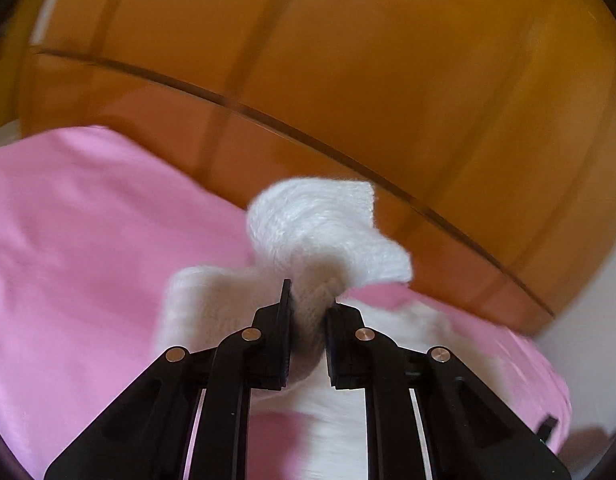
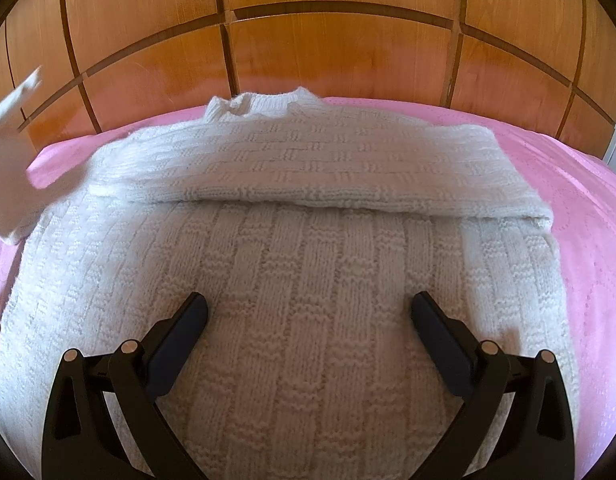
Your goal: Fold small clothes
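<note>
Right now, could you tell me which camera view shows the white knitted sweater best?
The right wrist view: the sweater lies sharp across the pink bedspread. The left wrist view shows only a blurred bunch of it pinched in the left gripper.

The left wrist view is smeared by motion blur; the white knitted sweater (image 1: 328, 232) is cut off at the bottom. Its raised sleeve (image 2: 11, 120) is blurred and cropped at the right view's left edge.

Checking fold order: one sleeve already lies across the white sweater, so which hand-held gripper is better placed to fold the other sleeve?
Left. The left hand-held gripper is shut on the raised sleeve, while the right hand-held gripper is open and empty over the sweater body.
</note>
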The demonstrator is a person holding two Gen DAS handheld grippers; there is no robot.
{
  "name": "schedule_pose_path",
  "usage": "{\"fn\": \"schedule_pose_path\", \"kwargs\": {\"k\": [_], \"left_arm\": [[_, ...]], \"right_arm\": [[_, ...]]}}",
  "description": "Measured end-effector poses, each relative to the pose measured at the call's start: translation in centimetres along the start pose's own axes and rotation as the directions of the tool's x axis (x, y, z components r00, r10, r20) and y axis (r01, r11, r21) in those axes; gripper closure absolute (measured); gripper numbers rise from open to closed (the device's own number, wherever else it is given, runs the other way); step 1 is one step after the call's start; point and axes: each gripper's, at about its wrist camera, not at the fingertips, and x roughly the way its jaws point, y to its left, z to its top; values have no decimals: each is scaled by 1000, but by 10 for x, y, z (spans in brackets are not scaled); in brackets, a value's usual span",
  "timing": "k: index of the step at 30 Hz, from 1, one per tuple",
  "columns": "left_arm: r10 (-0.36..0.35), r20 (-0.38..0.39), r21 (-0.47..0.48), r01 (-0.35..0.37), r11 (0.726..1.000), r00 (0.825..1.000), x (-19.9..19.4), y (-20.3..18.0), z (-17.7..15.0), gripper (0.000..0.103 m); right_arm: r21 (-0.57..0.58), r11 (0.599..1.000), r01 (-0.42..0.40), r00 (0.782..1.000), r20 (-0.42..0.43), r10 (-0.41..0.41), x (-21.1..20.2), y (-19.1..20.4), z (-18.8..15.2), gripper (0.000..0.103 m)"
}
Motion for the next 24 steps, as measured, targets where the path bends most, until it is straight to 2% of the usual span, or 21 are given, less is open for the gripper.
{"fn": "schedule_pose_path", "kwargs": {"k": [4, 8, 9, 10, 11, 12, 13, 14, 15, 16, 17, 20, 21, 22, 24], "left_arm": [[-64, -132, 62, 73, 995, 989, 41, -51, -45, 90], [-44, -267, 104, 74, 992, 963, 81, -72, -87, 90], [-37, -296, 106, 72, 992, 955, 88, -74, -96, 86], [-27, -305, 109, 63, 992, 952, 85, -79, -102, 78], [-24, -308, 111, 61, 992, 951, 85, -78, -102, 75], [-27, -307, 113, 64, 992, 951, 84, -77, -103, 66], [-28, -302, 110, 64, 992, 953, 78, -78, -105, 54], [-21, -290, 102, 53, 993, 957, 70, -77, -106, 48], [-20, -273, 90, 46, 995, 962, 59, -73, -103, 43], [-29, -255, 85, 52, 995, 966, 50, -71, -102, 43], [-26, -247, 88, 49, 995, 969, 43, -68, -101, 43], [16, -223, 108, 8, 994, 975, 27, -65, -110, 43], [28, -223, 115, -2, 993, 975, 25, -64, -116, 43], [44, -227, 117, -17, 993, 973, 22, -61, -122, 43], [49, -240, 109, -23, 994, 970, 18, -55, -130, 43]], "right_arm": [[8, 1000, -11, 1000, 0, 11, 0, -2, 0, 2], [15, 1000, -23, 1000, -1, 23, 0, -4, 0, 2], [16, 1000, -25, 1000, -2, 25, -1, -4, 1, 2], [17, 999, -28, 1000, -6, 28, -1, -4, 1, 2], [21, 999, -36, 999, -14, 36, -2, -5, 3, 2], [28, 999, -45, 999, -18, 46, -4, -6, 5, 2], [52, 996, -68, 997, -16, 69, -7, -9, 10, 2], [80, 992, -94, 995, -10, 95, -10, -11, 13, 4], [116, 983, -140, 990, -4, 141, -14, -13, 16, 6], [171, 956, -236, 971, 3, 239, -17, -12, 22, 10], [198, 934, -299, 953, 7, 303, -19, -10, 25, 16], [270, 849, -454, 879, -15, 476, -11, 8, 38, 26], [278, 839, -469, 869, -27, 494, -6, 14, 41, 27], [285, 842, -458, 870, -53, 491, 3, 24, 44, 30], [297, 859, -417, 886, -78, 457, 18, 34, 49, 38]]}}
